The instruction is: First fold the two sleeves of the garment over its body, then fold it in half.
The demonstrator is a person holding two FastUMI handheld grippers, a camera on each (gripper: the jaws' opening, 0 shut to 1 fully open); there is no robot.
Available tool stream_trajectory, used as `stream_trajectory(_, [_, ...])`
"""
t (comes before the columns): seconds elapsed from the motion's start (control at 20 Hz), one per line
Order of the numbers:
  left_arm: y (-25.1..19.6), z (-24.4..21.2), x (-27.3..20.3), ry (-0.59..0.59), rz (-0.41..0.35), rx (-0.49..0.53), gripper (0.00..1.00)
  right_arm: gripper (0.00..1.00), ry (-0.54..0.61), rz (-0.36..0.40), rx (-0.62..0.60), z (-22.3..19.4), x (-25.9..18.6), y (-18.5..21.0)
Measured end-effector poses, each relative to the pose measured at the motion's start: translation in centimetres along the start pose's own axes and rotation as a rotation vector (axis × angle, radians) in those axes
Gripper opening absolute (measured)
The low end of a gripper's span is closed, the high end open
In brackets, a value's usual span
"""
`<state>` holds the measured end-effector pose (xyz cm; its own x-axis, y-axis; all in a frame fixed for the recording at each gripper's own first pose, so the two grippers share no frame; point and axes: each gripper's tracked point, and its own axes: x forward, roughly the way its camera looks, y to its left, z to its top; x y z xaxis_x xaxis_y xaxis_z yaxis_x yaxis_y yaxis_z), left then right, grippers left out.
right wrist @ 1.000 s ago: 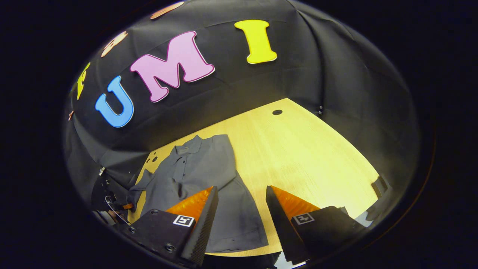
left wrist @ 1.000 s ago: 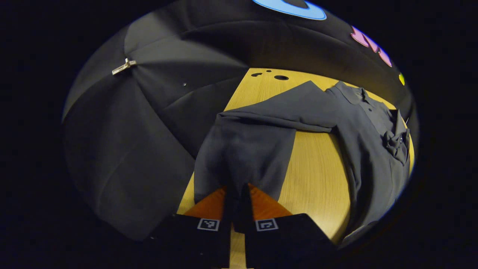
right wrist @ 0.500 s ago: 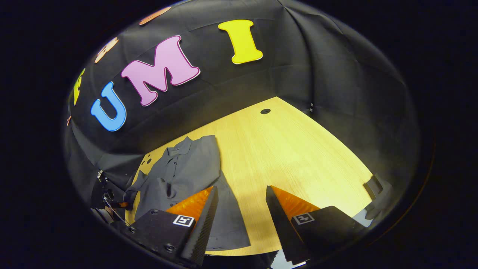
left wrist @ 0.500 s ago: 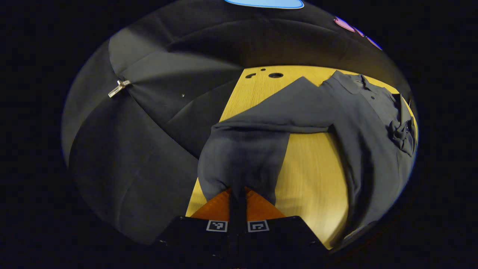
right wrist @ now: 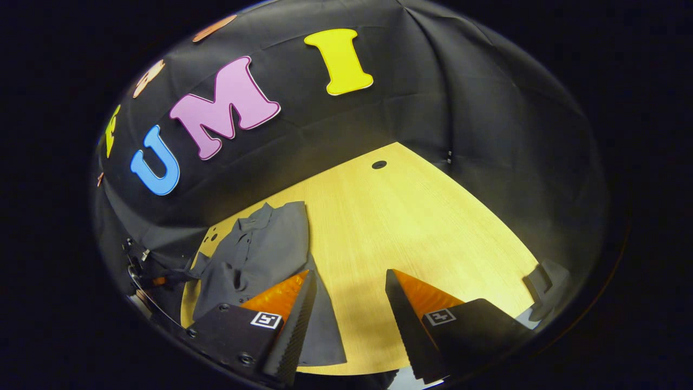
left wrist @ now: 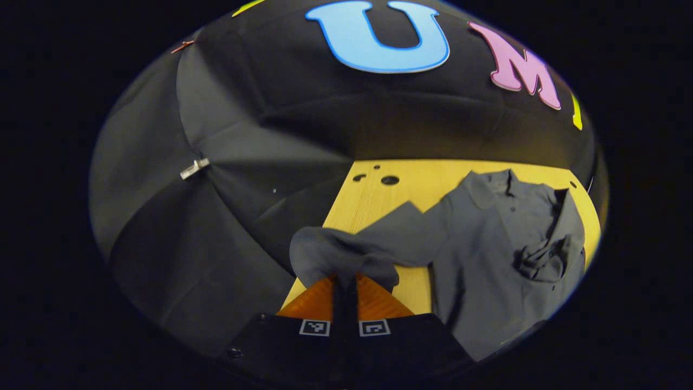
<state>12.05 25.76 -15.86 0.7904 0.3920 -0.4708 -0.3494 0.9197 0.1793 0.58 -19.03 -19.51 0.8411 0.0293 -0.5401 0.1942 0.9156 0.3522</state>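
My left gripper (left wrist: 345, 281) is pinched tight on the cuff end of the sleeve (left wrist: 346, 254), lifted so the cloth can swing across onto the body of the shirt (left wrist: 498, 260), which lies spread on the wooden table (left wrist: 422, 176). The other sleeve looks already bunched on the chest. My right gripper (right wrist: 346, 295) hovers with its jaws wide apart and empty, by the shirt's lower edge, ready, I judge, for the half fold.
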Motion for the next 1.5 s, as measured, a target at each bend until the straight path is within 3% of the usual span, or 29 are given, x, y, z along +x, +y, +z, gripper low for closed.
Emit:
stream_trajectory(0.15, [-2.1, 4.2, -1.2, -0.072, -0.012, 0.016, 0.06, 0.8, 0.002, 0.006, 0.002, 0.2, 0.4, -0.8])
stream_trajectory(0.4, [-8.6, 9.6, -2.4, -0.152, -0.099, 0.029, 0.05, 0.8, 0.009, 0.009, 0.009, 0.5, 0.9, -1.9])
stream_trajectory(0.7, [-19.1, 13.4, -3.7, -0.212, -0.235, 0.096, 0.08, 0.8, 0.03, 0.012, -0.011, 0.3, 1.3, -3.2])
stream_trajectory(0.8, [-23.0, 14.0, -4.0, -0.22, -0.286, 0.105, 0.05, 0.8, 0.041, 0.016, -0.013, -0.1, 1.6, -3.7])
stream_trajectory(1.2, [-35.9, 12.1, -3.4, -0.173, -0.424, 0.158, 0.05, 0.81, 0.087, 0.045, -0.012, -1.3, 2.5, -4.3])
stream_trajectory(1.5, [-42.8, 7.5, 0.1, -0.069, -0.454, 0.198, 0.05, 0.8, 0.114, 0.061, -0.016, -2.0, 2.6, -4.4])
